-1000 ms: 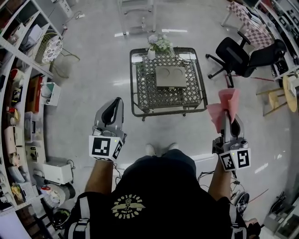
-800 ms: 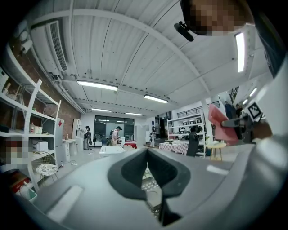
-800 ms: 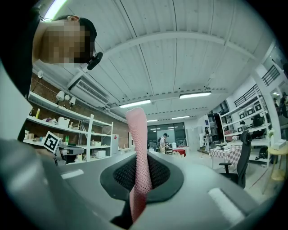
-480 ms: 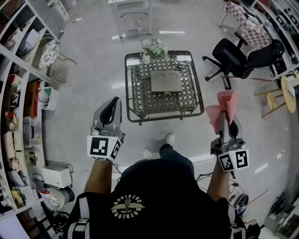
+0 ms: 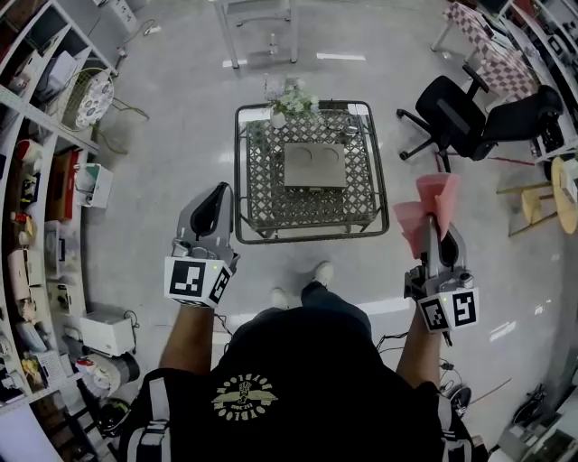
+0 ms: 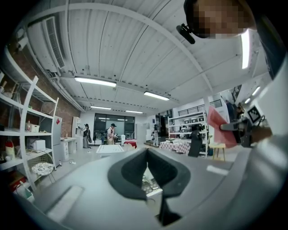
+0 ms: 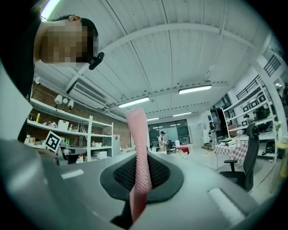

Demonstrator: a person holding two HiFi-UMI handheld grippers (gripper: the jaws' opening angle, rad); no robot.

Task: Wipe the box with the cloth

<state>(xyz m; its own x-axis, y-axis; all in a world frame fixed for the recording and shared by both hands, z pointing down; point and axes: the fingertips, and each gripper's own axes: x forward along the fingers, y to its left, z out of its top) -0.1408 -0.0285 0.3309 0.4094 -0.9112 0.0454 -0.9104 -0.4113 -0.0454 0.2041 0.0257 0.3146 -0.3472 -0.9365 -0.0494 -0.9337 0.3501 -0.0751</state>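
A flat grey box with two round dents lies on a low wire-lattice table ahead of me. My right gripper is held upright to the right of the table, shut on a pink cloth that sticks up past its jaws. In the right gripper view the cloth is pinched between the dark pads. My left gripper is left of the table, well short of the box. Its jaws meet at the tips with nothing held. The box is hidden in both gripper views.
A small pot of flowers stands at the table's far edge. A black office chair and a wooden stool are to the right. Shelves line the left wall. A white frame stands beyond the table.
The person has stepped closer, one foot forward. The table and box have slid slightly left and down in the head view. Both grippers keep their pose and grip.
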